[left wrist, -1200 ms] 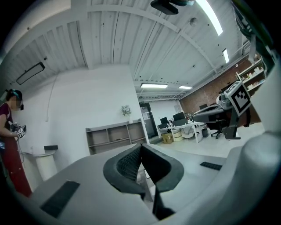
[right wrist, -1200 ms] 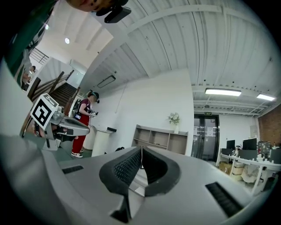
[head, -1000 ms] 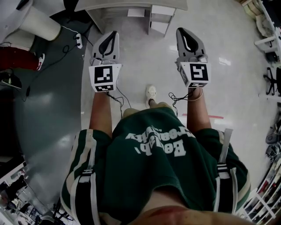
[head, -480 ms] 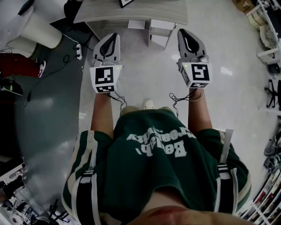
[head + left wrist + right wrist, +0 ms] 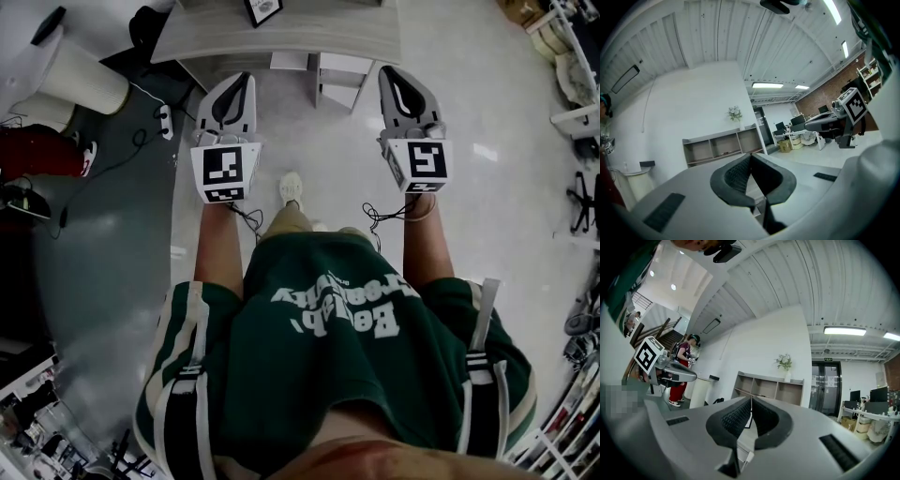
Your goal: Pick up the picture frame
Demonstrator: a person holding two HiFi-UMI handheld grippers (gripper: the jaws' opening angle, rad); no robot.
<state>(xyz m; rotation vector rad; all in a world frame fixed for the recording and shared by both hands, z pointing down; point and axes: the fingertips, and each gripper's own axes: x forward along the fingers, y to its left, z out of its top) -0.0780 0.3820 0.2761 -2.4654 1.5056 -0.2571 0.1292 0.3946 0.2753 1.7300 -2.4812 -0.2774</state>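
Nearer now: table with picture frame, ahead of left tool and right tool, both clenched empty.

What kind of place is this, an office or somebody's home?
Most likely an open-plan office or lab workspace, not a home: desks with monitors stand at the back, long ceiling strip lights run overhead, and an open shelf unit lines a white wall.
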